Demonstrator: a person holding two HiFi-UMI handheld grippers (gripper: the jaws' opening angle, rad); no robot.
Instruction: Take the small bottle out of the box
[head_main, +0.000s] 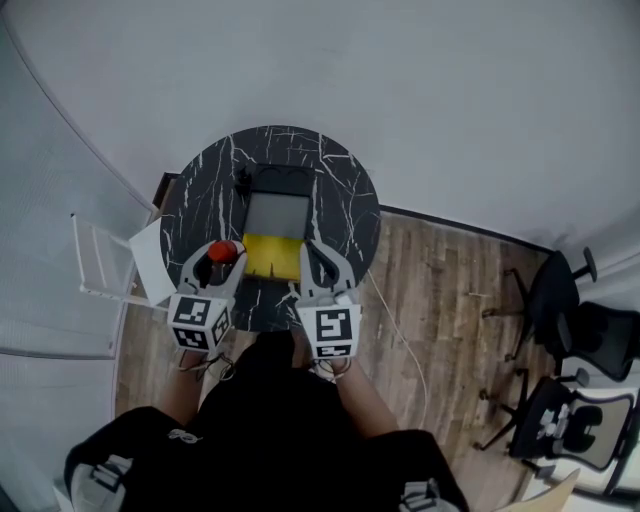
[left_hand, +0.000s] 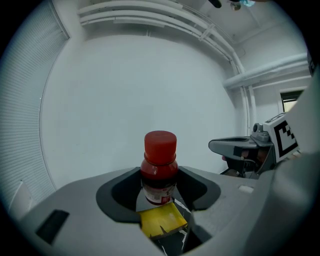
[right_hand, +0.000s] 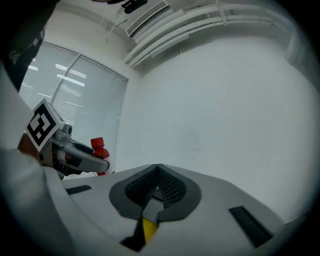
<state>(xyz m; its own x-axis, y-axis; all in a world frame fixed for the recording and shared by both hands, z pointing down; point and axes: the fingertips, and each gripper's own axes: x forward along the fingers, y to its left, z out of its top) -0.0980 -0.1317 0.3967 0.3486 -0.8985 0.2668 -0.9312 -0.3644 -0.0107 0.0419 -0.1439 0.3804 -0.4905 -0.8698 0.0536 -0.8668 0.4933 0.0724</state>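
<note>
"Is the bottle out?"

"Looks so. The left gripper (head_main: 221, 257) is clamped on the small red bottle (left_hand: 159, 167), upright, over the table's (head_main: 345, 200) front-left edge, just left of the box's (head_main: 281, 181) yellow flap (head_main: 272, 256)."

"And the right gripper (right_hand: 158, 186)?"

"Jaws together, empty, by the flap's right side. I'd say only setting the bottle down remains."
</note>
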